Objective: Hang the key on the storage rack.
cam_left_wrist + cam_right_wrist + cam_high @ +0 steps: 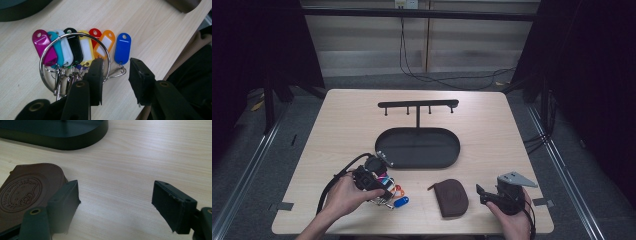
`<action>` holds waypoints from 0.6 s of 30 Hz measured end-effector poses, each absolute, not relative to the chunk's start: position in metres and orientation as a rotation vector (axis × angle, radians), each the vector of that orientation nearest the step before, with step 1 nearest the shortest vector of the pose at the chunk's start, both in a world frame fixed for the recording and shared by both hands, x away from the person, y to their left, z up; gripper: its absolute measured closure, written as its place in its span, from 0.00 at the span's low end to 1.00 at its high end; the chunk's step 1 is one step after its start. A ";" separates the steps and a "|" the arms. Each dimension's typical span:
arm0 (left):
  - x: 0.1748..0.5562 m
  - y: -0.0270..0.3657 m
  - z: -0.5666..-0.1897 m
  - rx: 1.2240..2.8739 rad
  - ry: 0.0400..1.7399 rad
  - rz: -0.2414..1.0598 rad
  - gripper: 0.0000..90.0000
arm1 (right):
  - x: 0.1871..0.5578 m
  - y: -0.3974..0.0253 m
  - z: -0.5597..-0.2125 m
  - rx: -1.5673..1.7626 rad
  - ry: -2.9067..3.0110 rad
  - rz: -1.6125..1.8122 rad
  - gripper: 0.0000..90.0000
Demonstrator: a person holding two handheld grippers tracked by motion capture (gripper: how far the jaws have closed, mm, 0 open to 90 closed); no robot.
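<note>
reaching for the key ring (75, 60) at the table's (492, 125) near left: left gripper (113, 72) part open, jaws astride its wire. next, closing and lifting. right gripper (115, 202) wide, empty, beside the pouch (27, 192).

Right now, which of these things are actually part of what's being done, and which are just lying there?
In use:
- key ring with coloured tags
- left gripper, open jaws straddling the ring's wire

Possibly next:
- black hook stand with its tray

Lying about:
- brown leather pouch
- right gripper, open over bare table
</note>
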State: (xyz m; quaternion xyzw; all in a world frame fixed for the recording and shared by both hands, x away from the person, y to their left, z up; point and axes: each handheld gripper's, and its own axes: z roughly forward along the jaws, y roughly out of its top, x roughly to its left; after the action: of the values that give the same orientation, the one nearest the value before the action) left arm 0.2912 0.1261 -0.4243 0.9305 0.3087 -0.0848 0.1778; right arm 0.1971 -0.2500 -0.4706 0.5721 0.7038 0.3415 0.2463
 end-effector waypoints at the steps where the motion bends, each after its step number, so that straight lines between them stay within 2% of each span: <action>1: 0.291 0.126 -0.424 2.633 0.873 -0.240 0.72 | 0.197 -0.250 -0.471 1.561 1.920 0.932 0.25; 4: 0.289 0.119 -0.429 2.686 0.838 -0.236 0.74 | 0.197 -0.250 -0.471 1.563 1.919 0.935 0.25; 8: 0.287 0.112 -0.435 2.726 0.815 -0.203 0.83 | 0.197 -0.250 -0.470 1.556 1.916 0.933 0.25; 18: 0.293 0.104 -0.450 2.764 0.841 -0.249 0.87 | 0.197 -0.250 -0.470 1.559 1.914 0.927 0.25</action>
State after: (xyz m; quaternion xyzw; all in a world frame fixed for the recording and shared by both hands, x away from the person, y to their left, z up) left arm 0.2932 0.1039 -0.4496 0.9463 0.2879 -0.0852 0.1204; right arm 0.1969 -0.2501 -0.4698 0.5724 0.7028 0.3403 0.2500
